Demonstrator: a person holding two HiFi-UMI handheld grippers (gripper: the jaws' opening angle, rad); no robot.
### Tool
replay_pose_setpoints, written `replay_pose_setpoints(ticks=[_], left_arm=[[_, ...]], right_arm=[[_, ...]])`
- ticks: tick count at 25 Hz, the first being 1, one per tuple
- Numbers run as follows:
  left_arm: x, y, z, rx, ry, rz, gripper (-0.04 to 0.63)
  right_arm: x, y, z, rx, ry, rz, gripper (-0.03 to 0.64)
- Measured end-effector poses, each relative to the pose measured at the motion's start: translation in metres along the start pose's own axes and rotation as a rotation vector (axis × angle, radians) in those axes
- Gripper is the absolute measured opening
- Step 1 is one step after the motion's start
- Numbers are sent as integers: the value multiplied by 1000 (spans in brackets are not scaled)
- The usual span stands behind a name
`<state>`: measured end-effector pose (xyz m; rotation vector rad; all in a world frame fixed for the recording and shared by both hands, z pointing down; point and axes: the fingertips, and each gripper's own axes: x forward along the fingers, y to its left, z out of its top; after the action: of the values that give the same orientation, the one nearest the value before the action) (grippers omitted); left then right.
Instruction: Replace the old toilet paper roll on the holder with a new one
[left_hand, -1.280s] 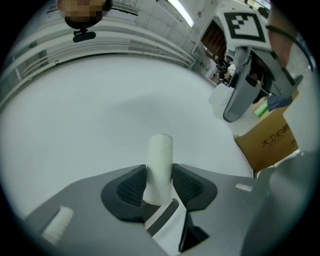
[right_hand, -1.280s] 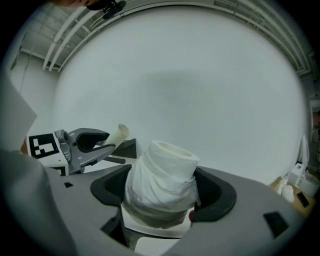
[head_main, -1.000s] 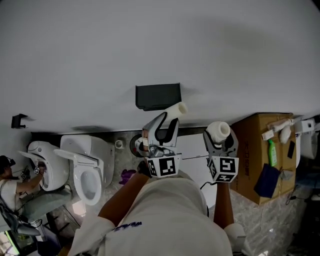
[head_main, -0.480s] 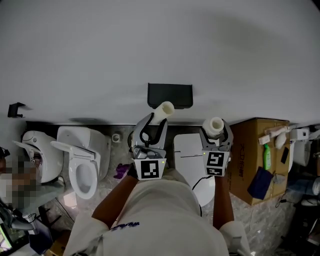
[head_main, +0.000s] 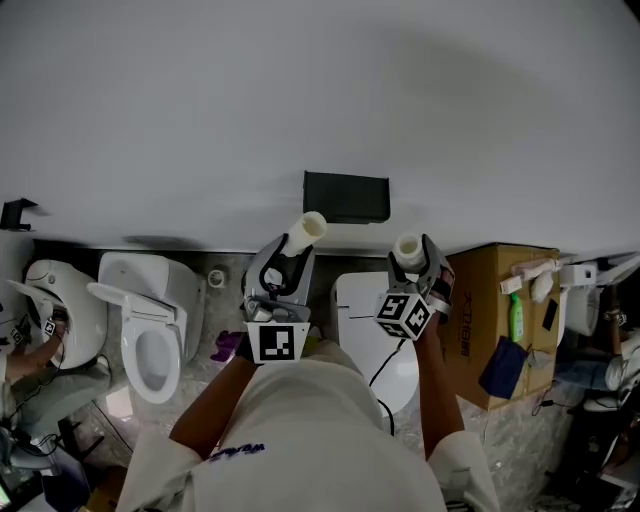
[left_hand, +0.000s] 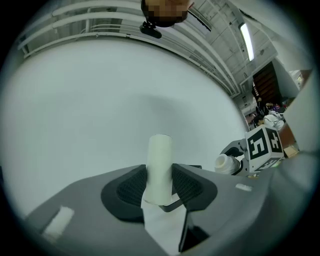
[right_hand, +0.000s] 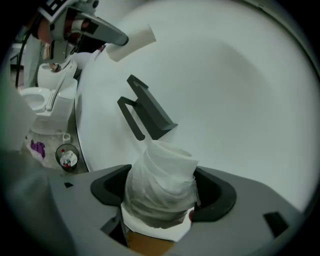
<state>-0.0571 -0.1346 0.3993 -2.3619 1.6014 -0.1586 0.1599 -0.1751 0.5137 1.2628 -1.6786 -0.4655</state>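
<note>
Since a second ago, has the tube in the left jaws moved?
Yes. Against the black wall holder, the tube has shifted left: its tip was by the holder's right corner, now below its left end.

Plain white wall (head_main: 300, 90), white toilets (head_main: 150, 335), cardboard box (head_main: 478, 300), speckled floor (head_main: 525, 440)

No legible text — blue print on shirt (head_main: 300, 420), dark print on cardboard box (head_main: 490, 290), both too blurred

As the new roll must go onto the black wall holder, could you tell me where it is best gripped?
Across its curved sides near the rear end, as the right gripper holds the roll now. That leaves the far end free to meet the black holder; its soft wraps likely want gentle pressure.
</note>
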Motion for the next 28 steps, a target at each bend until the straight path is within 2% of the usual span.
replay_pose_setpoints(ticks=[2,6,9,13,17,20,24,28], left_arm=[[-4,7,-4,5,15,-1,167],[-7,15,-11,-35,3,17,166],[-10,23,-13,-11,-3,20,167],[-9,25,-19,-37,14,26,166],[-11,30,-17,-26,3,35,166],[-12,29,-19,-35,17,39,166],[-13,28,-20,-38,36,47,166],[-16,32,-18,-47,24,51,166]], right_arm=[[5,4,2,-58,8,-8,370],[16,9,1,-194,27,-26,370],[27,14,5,-277,44,-36,370],[40,18,2,-358,67,-26,370],[48,28,3,-411,88,-5,370],[54,27,5,-481,86,-29,370],[64,28,-1,-540,135,-27,370],[72,35,-3,-599,162,-29,370]])
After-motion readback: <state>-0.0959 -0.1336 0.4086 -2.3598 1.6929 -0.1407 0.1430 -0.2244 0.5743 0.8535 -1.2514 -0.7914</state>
